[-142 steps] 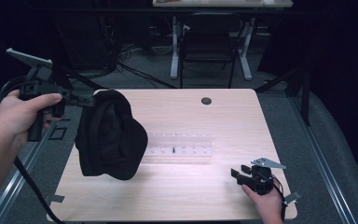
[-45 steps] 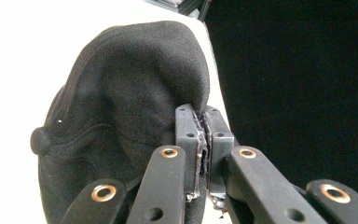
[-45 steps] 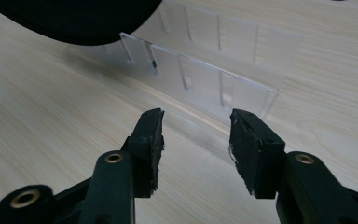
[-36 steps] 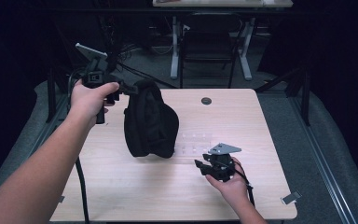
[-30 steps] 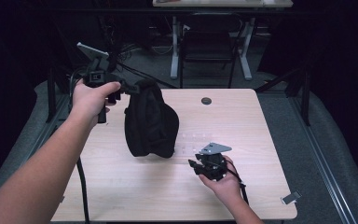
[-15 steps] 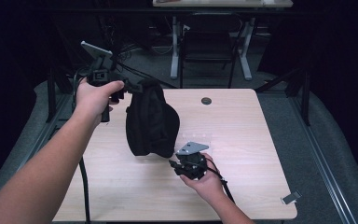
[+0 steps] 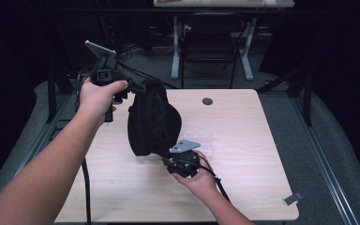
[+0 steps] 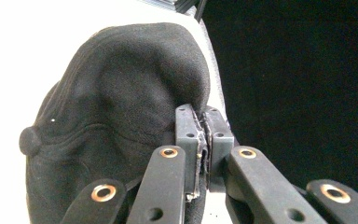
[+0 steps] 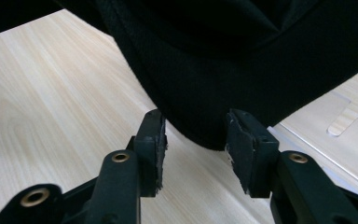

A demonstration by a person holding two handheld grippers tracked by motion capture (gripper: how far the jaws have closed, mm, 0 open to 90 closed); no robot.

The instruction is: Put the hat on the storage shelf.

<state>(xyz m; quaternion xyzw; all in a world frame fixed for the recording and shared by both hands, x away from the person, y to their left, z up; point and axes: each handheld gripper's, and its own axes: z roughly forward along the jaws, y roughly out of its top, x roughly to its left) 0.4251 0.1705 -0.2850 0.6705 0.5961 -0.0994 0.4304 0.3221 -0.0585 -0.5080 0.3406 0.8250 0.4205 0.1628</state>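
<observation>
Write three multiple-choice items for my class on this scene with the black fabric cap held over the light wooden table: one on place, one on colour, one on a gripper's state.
1. Where does the round dark grommet hole lie on the light wooden table?
A. near the far edge
B. at the near right corner
C. under the left hand

2. What colour is the fabric cap?
A. white
B. red
C. black

3. How does the right gripper stand?
A. shut on the cap
B. open, jaws either side of the cap's lower edge
C. shut, lying flat on the table

Answers:
1 A: the high view shows the hole close to the far edge, beyond the cap.
2 C: its cloth is black in every view.
3 B: the right gripper view shows a gap between the jaws, with the cap's edge hanging in it; the left gripper is the one clamped on the cap.
</observation>
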